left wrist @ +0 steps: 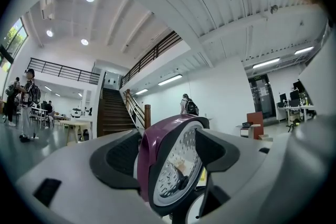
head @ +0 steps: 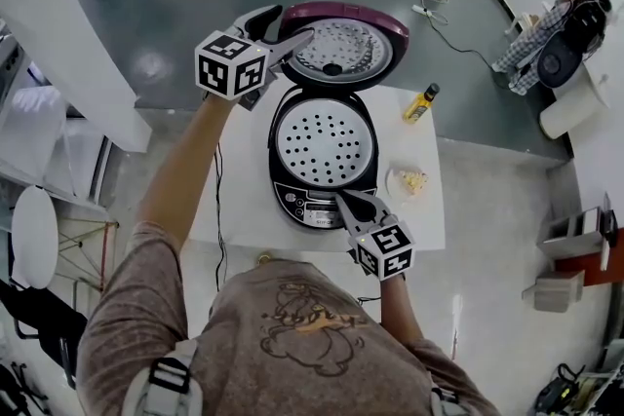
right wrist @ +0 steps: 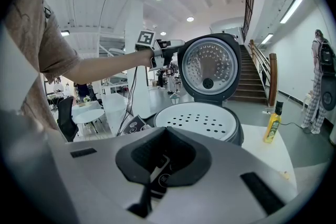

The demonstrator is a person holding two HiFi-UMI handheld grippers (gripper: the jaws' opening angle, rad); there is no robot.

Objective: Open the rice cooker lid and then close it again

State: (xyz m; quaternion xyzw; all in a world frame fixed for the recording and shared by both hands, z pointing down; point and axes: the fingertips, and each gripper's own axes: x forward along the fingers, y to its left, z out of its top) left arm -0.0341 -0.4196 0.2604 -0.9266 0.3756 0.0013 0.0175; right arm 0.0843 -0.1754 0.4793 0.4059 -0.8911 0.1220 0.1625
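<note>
The dark rice cooker sits mid-frame with a white perforated tray inside, and its maroon lid stands open at upper centre.

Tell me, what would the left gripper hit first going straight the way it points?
The raised purple lid: its rim stands between the open jaws of the left gripper, so contact would probably come almost immediately.

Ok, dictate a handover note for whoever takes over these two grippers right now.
Left gripper: open, with the rim of the raised lid between its jaws, not clamped.
Right gripper: shut and empty, tip at the front panel of the rice cooker; contact unclear.
Done: the lid stands open.
Left: swing the lid down and latch it.
</note>
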